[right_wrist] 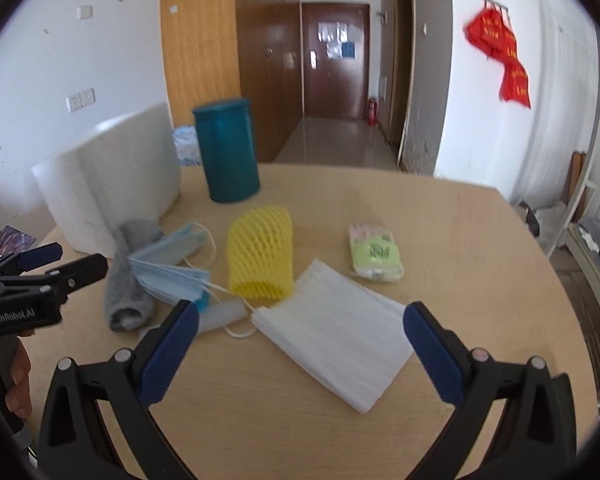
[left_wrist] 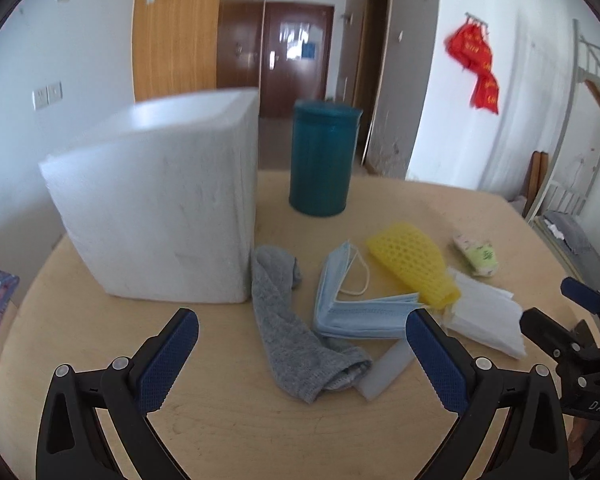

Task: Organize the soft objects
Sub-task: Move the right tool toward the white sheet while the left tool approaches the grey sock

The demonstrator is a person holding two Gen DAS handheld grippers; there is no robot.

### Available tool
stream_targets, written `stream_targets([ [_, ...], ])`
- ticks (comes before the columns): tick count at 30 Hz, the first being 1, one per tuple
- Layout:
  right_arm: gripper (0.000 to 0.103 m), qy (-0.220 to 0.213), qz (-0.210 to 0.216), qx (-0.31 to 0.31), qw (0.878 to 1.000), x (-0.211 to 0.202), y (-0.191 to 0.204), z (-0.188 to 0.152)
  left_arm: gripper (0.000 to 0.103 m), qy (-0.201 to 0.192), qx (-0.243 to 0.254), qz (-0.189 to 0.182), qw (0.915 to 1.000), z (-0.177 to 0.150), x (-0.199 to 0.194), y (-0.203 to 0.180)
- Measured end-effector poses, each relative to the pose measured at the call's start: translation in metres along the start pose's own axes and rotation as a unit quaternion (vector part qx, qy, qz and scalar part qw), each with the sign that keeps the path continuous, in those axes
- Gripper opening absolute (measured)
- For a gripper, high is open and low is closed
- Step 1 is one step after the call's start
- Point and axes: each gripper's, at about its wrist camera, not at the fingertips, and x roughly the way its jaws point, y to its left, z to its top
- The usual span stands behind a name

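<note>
On the wooden table (left_wrist: 240,420) lie a grey sock (left_wrist: 296,332), a folded stack of blue face masks (left_wrist: 356,304), a yellow foam net sleeve (left_wrist: 414,268), a stack of white masks (left_wrist: 486,320), a small tissue pack (left_wrist: 478,254) and a white foam strip (left_wrist: 384,372). My left gripper (left_wrist: 302,340) is open above the sock. My right gripper (right_wrist: 300,328) is open above the white masks (right_wrist: 336,340). The right view also shows the sock (right_wrist: 130,276), blue masks (right_wrist: 172,268), yellow sleeve (right_wrist: 260,256) and tissue pack (right_wrist: 374,256).
A white foam box (left_wrist: 156,208) stands at the table's left and a teal cylindrical container (left_wrist: 322,156) behind the pile. The box (right_wrist: 108,196) and container (right_wrist: 228,148) also show in the right view. A metal bunk bed (left_wrist: 580,140) stands at the right.
</note>
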Motion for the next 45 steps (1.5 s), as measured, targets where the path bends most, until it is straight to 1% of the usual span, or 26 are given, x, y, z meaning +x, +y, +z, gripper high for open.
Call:
stream_targets([
  [4,0.103,0.020,0.002,0.016,1.000,0.011,-0.011,-0.002,0.103,0.030,-0.015,0.003,0.9994,0.000,0.022,0.007],
  [8,0.103,0.036,-0.007,0.016,0.999,0.019,-0.017,-0.004,0.103,0.049,-0.013,0.009,0.9987,-0.003,0.035,0.008],
  [22,0.103,0.081,-0.034,0.032,0.996,0.044,-0.040,-0.010,0.103,0.086,0.004,0.027,0.9960,-0.009,0.062,0.011],
  [26,0.103,0.089,-0.036,0.028,0.995,0.051,-0.040,-0.012,0.100,0.093,0.003,0.032,0.9951,-0.010,0.066,0.013],
  [30,0.103,0.099,-0.040,0.017,0.994,0.058,-0.037,-0.013,0.092,0.099,0.000,0.035,0.9944,-0.010,0.069,0.016],
  [32,0.103,0.103,-0.043,0.014,0.994,0.060,-0.037,-0.013,0.085,0.103,0.002,0.031,0.9942,-0.010,0.072,0.015],
  [34,0.103,0.107,-0.043,0.011,0.993,0.063,-0.036,-0.013,0.080,0.105,0.005,0.030,0.9940,-0.010,0.075,0.013],
  [36,0.103,0.110,-0.043,0.009,0.993,0.065,-0.035,-0.013,0.078,0.107,0.007,0.030,0.9937,-0.010,0.077,0.013],
  [37,0.102,0.110,-0.042,0.008,0.993,0.065,-0.035,-0.013,0.075,0.108,0.007,0.029,0.9937,-0.011,0.077,0.012],
  [39,0.093,0.113,-0.032,0.009,0.993,0.066,-0.035,-0.014,0.071,0.109,0.008,0.025,0.9937,-0.010,0.080,0.011],
  [43,0.088,0.109,-0.031,0.005,0.993,0.065,-0.034,-0.013,0.069,0.107,0.011,0.027,0.9938,-0.011,0.081,0.010],
  [44,0.085,0.108,-0.031,0.005,0.994,0.064,-0.034,-0.013,0.064,0.106,0.012,0.026,0.9939,-0.011,0.081,0.010],
  [45,0.080,0.107,-0.031,0.004,0.994,0.063,-0.034,-0.013,0.060,0.104,0.012,0.025,0.9941,-0.011,0.081,0.010],
])
